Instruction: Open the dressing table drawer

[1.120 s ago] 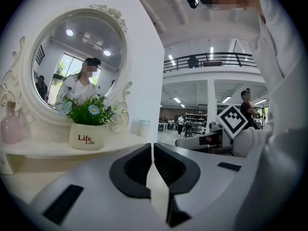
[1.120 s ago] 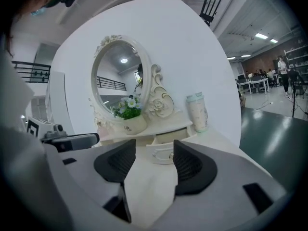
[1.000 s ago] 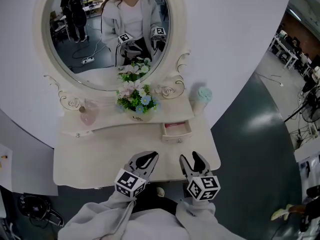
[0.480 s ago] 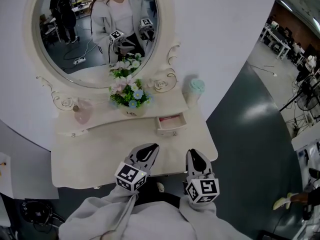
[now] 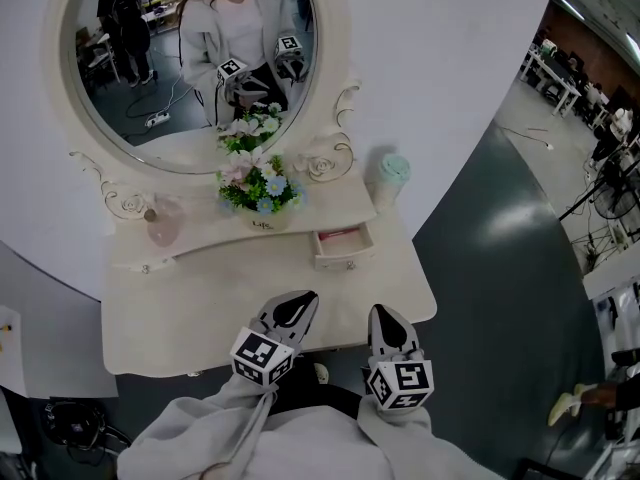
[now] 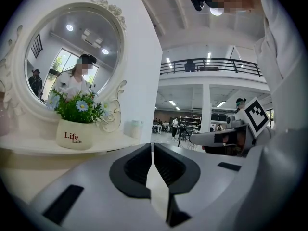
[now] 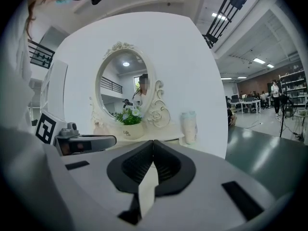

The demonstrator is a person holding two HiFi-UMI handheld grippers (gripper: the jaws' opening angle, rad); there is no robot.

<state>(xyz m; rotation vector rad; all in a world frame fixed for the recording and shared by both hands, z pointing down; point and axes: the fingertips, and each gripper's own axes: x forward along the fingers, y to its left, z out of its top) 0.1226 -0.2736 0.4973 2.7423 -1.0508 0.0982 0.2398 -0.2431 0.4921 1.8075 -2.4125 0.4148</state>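
Note:
A cream dressing table (image 5: 220, 298) with an oval mirror (image 5: 190, 58) fills the head view. Its small right drawer (image 5: 343, 247) stands pulled out, a pink lining showing inside. A second knob (image 5: 147, 265) marks the left drawer front, which sits flush. My left gripper (image 5: 290, 308) hovers over the table's front edge, shut and empty; its jaws meet in the left gripper view (image 6: 152, 146). My right gripper (image 5: 385, 318) hangs beside it at the front edge, well short of the drawer. It is shut on nothing (image 7: 153, 142).
A flower pot (image 5: 262, 218) stands at the middle of the shelf, a pink bottle (image 5: 163, 226) to its left and a teal-capped bottle (image 5: 390, 178) to its right. Dark cables (image 5: 70, 423) lie on the floor at lower left. Grey floor lies to the table's right.
The right gripper's jaws, spread wide a second ago, have closed with nothing between them. The left gripper has kept its place. The head view shifted slightly.

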